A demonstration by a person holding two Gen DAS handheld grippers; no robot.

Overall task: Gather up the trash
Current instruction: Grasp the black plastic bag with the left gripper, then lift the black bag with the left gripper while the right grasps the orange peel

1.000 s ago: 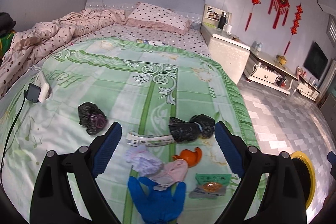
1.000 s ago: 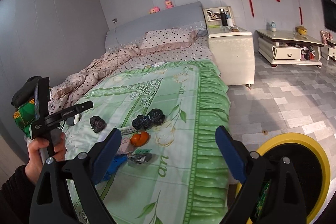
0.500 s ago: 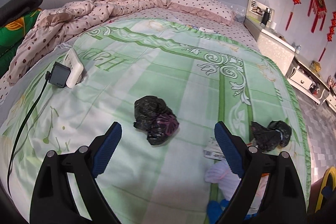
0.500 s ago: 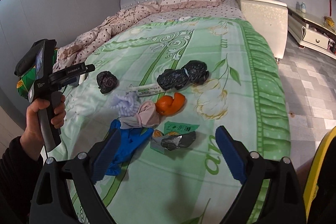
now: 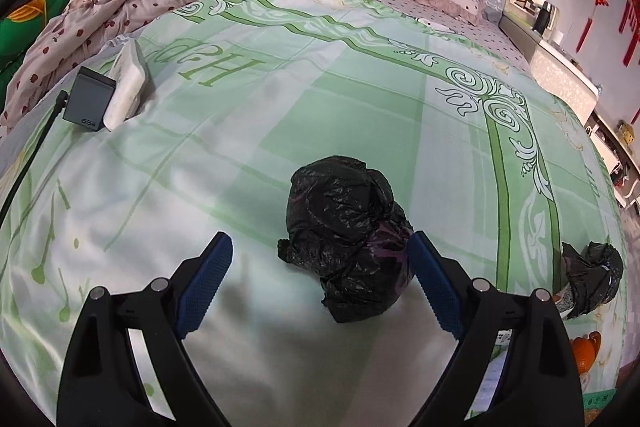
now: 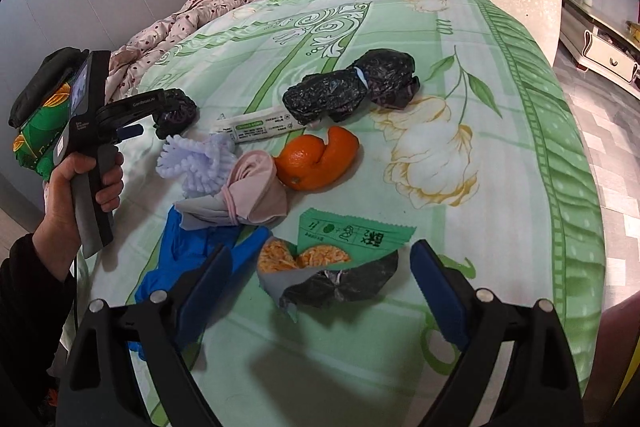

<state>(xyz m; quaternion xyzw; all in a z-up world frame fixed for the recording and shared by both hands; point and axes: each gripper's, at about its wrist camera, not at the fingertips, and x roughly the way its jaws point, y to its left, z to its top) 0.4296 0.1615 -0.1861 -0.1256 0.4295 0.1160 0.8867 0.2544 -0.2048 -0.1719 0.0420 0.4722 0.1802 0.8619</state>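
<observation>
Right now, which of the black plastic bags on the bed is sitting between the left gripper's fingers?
The lone crumpled black bag, showing a purple patch. It lies between the open left gripper fingers, apart from the tied black bag pair beside the orange peel.

Even bright room light, soft shadows under claws, heavy fisheye bending, dark vignetted corners, sharp focus.

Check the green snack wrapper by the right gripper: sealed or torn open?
Torn open. The green snack wrapper lies flat with one end ripped, orange contents spilling out.
</observation>
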